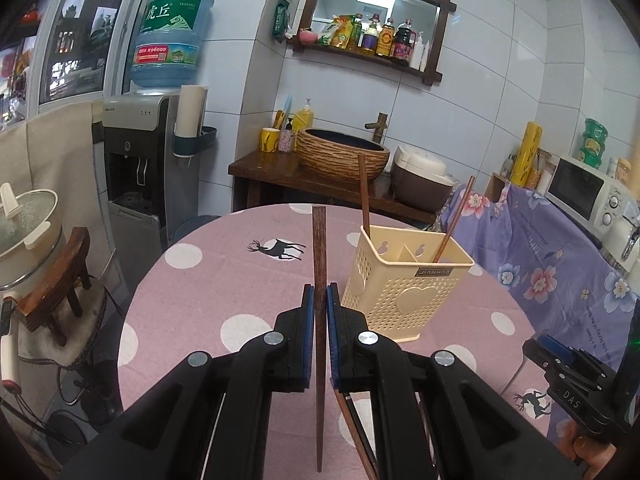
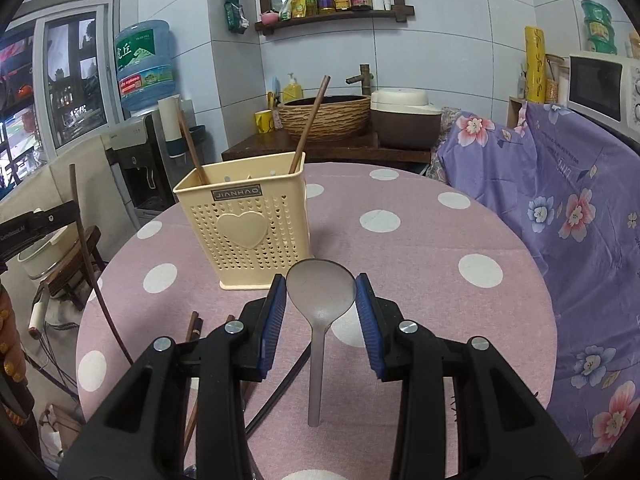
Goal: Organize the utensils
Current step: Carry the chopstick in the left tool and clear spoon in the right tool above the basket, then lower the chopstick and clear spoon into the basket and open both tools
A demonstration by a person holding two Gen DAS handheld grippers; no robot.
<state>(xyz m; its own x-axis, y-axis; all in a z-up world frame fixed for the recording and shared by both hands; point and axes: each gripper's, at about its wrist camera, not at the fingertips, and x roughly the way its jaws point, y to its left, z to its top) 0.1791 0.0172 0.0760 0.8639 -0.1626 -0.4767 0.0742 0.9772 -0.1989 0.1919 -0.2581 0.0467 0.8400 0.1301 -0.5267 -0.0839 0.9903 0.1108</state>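
My left gripper point(image 1: 320, 292) is shut on a dark wooden chopstick point(image 1: 319, 248) and holds it upright above the pink dotted table point(image 1: 224, 280), just left of the cream utensil basket point(image 1: 400, 292). Two brown chopsticks point(image 1: 364, 196) stand in the basket. My right gripper point(image 2: 321, 284) is shut on a grey spoon point(image 2: 320, 292), gripping its bowl at both sides, handle pointing toward me above the table. The basket point(image 2: 244, 224) stands ahead and left of it. More chopsticks point(image 2: 194, 326) lie on the table under the right gripper's left side.
The left gripper with its chopstick point(image 2: 86, 240) shows at the left edge of the right wrist view. A floral purple cloth point(image 2: 560, 208) covers furniture at the right. A wooden stand with a basin point(image 1: 340, 156) is behind the table. A stool with a pot point(image 1: 28, 232) stands left.
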